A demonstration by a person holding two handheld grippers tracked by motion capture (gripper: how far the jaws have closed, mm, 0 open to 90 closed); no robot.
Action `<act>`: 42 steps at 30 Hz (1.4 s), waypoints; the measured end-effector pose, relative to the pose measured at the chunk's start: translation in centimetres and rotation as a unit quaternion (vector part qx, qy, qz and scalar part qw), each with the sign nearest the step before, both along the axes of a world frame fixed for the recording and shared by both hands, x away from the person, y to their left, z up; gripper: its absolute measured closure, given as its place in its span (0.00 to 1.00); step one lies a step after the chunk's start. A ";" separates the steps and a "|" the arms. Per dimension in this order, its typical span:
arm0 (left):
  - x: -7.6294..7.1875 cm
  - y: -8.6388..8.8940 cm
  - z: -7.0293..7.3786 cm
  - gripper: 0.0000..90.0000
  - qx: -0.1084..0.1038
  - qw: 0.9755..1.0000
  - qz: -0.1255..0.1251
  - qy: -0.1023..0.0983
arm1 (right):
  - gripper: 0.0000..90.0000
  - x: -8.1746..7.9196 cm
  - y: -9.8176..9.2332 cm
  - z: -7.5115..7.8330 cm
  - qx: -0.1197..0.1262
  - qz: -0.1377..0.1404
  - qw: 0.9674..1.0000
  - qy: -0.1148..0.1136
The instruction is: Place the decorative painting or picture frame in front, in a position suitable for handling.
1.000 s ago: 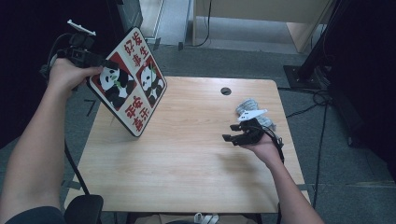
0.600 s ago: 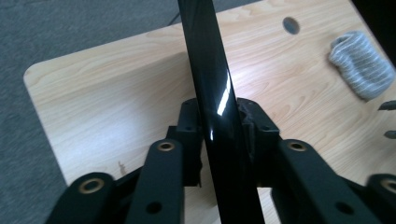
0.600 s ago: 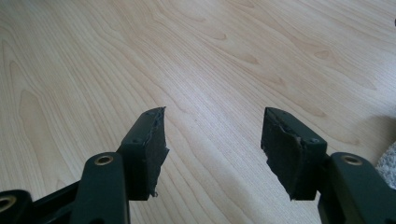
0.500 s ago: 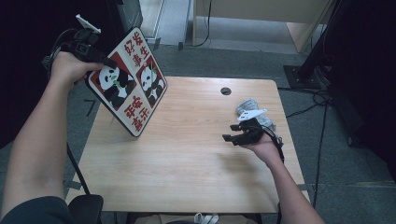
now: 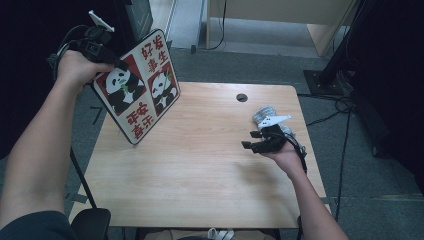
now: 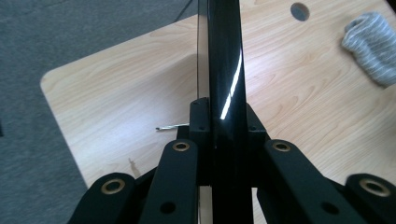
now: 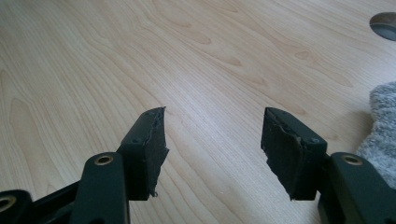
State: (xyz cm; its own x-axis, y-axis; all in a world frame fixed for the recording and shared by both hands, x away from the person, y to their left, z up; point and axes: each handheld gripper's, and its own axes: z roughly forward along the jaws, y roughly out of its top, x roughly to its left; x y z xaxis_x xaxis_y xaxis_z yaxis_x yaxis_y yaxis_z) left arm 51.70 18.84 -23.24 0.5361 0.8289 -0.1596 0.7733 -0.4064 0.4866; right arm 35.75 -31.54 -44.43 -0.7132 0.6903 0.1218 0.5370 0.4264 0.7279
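Observation:
A red and white panda board (image 5: 142,90) with black characters stands tilted over the table's left far corner, its lower corner near the wooden table (image 5: 200,170). My left gripper (image 5: 116,62) is shut on its upper left edge; its jaws have just been closing on it. In the left gripper view the board's glossy black edge (image 6: 225,65) runs straight up between the jaws of the left gripper (image 6: 224,122). My right gripper (image 5: 248,140) hovers open over the table's right side. In the right gripper view, the right gripper (image 7: 212,128) has nothing between its pads.
A grey knitted cloth (image 5: 266,116) lies bunched by my right hand, also seen as the cloth (image 6: 371,44) and the cloth (image 7: 384,126). A round cable hole (image 5: 242,97) sits near the table's far edge. Grey carpet and cables surround the table.
My left hand has risen a little and shifted left with the board, which now leans slightly further left. The right hand has kept still.

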 end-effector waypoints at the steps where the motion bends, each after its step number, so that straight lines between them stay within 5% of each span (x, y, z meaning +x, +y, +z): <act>1: -0.1 -0.2 0.2 0.90 0.005 1.000 -0.001 0.000 | 0.45 0.0 -0.1 0.0 0.000 -0.001 1.000 0.000; 9: -1.8 -1.7 1.8 0.90 0.002 0.999 -0.032 -0.014 | 0.45 0.2 -0.8 0.1 0.007 -0.017 1.000 -0.002; 18: -4.5 -6.0 2.9 0.90 -0.009 0.995 -0.099 -0.024 | 0.45 0.3 -1.7 0.2 0.014 -0.040 0.999 -0.001; 30: -8.0 -10.3 1.9 0.89 -0.051 0.986 -0.157 -0.014 | 0.45 0.6 -2.5 0.1 0.016 -0.064 0.998 0.004; 37: -9.3 -13.0 0.7 0.89 -0.031 0.979 -0.200 -0.004 | 0.45 0.6 -2.5 -0.1 0.010 -0.066 0.998 0.007; 42: -9.9 -13.7 -0.3 0.89 -0.055 0.977 -0.205 -0.001 | 0.45 0.7 -2.4 -0.2 0.010 -0.064 0.998 0.009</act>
